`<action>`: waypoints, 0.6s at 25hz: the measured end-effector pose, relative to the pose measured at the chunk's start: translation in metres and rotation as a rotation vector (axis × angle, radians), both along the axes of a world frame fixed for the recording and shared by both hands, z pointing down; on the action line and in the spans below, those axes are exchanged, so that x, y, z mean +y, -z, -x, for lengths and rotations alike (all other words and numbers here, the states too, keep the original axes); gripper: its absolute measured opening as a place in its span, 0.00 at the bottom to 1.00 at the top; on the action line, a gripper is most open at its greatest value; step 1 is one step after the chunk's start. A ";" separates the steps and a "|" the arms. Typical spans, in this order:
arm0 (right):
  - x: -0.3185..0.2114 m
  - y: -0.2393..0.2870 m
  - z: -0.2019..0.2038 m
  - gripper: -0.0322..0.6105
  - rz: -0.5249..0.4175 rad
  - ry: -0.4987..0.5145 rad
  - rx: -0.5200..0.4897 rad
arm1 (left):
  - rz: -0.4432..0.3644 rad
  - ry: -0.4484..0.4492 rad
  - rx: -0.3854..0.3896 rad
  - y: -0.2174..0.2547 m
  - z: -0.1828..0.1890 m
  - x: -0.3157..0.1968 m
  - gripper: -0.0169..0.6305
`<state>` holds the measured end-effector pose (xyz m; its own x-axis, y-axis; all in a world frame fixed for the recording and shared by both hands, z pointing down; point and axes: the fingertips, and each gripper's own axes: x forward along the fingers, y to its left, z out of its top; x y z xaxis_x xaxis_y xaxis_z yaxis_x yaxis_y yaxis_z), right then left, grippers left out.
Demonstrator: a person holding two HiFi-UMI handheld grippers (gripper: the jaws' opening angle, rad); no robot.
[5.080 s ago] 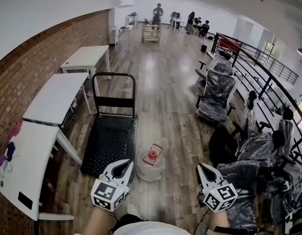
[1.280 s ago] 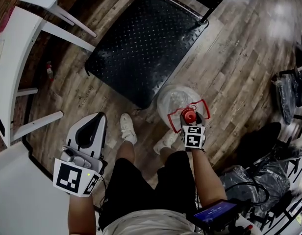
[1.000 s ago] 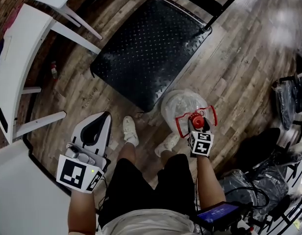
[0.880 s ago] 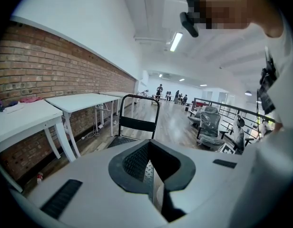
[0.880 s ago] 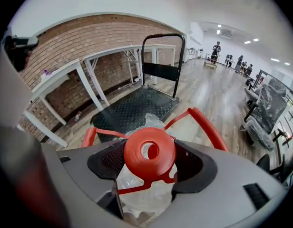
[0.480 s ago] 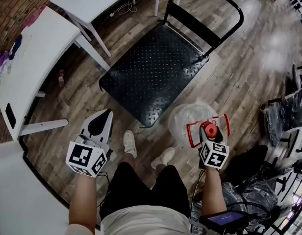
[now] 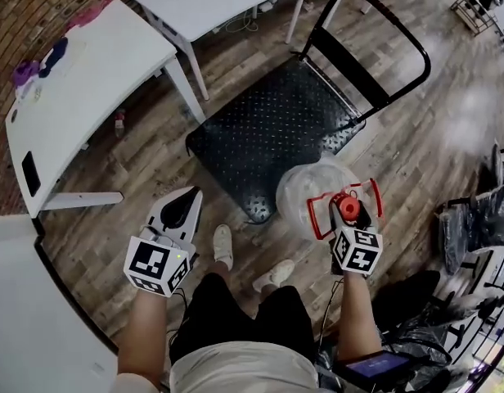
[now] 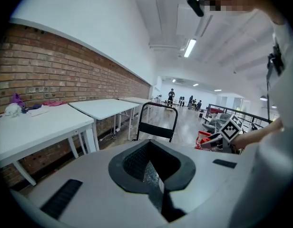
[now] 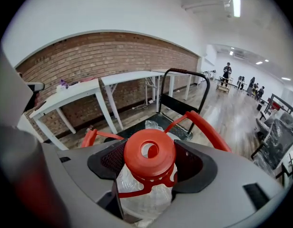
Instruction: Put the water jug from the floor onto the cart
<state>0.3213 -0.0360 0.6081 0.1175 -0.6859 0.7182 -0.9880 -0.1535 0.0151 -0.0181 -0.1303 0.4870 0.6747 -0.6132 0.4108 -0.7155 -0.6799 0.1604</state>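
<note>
Wood floor (image 7: 432, 129) is carrying the black cart (image 7: 268, 133); white worktops (image 7: 88, 72) are standing just beside it.

Head cam sits up high and stares almost straight down, so the wood floor (image 7: 416, 137), the black flat-deck cart with a tube handle (image 7: 276, 129) and both tools are seen from well above. The cam on the left hand-held gripper (image 7: 189, 196) looks level along its jaws across the room. The one on the right hand-held gripper (image 7: 347, 211) is jammed up close on the clear plastic water jug with a red cap (image 9: 146, 172). All three catch the cart, the long white desk (image 7: 88, 80) and the red brick wall (image 8: 51, 65).
</note>
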 end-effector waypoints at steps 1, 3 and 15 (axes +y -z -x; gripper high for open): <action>-0.010 -0.001 0.008 0.53 -0.003 0.019 -0.006 | 0.002 0.012 -0.005 0.000 0.008 -0.001 0.02; -0.028 -0.005 0.024 0.53 -0.007 0.045 -0.019 | 0.007 0.032 -0.011 -0.002 0.024 -0.005 0.02; -0.101 -0.054 0.120 0.53 0.043 0.220 -0.049 | 0.048 0.130 -0.024 -0.020 0.098 -0.014 0.02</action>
